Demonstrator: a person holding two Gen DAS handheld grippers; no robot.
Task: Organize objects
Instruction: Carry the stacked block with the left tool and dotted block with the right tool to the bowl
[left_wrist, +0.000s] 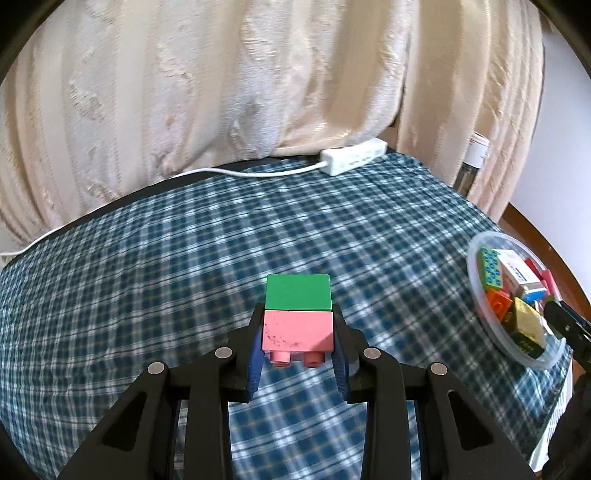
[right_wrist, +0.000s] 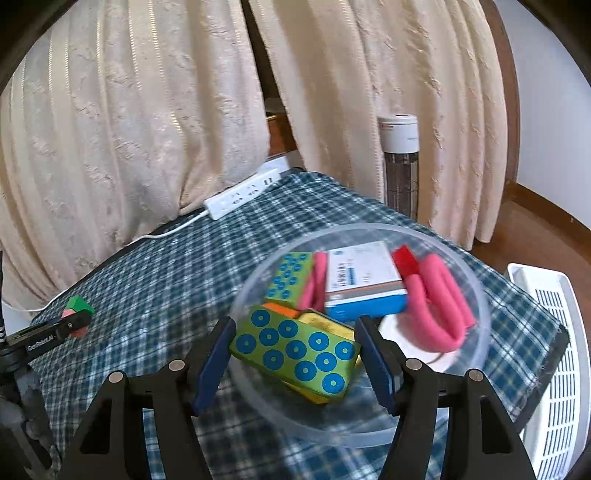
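Observation:
My left gripper (left_wrist: 297, 332) is shut on a pink brick (left_wrist: 297, 332) joined to a green brick (left_wrist: 297, 291), held over the plaid table. It also shows at the left of the right wrist view (right_wrist: 75, 319). My right gripper (right_wrist: 295, 354) is over the clear plastic bowl (right_wrist: 476, 291), shut on a green box with blue dots (right_wrist: 295, 356). The bowl also holds a second dotted box (right_wrist: 290, 278), a white and blue box (right_wrist: 364, 282), pink foam rollers (right_wrist: 439, 295), and a yellow item (right_wrist: 325, 319). The bowl shows at the right of the left wrist view (left_wrist: 476, 251).
A white power strip (left_wrist: 352, 157) with its cable lies at the table's far edge against cream curtains (left_wrist: 221, 92). A white slatted basket (right_wrist: 554, 350) stands right of the table. A tall white and grey appliance (right_wrist: 400, 166) stands behind the table.

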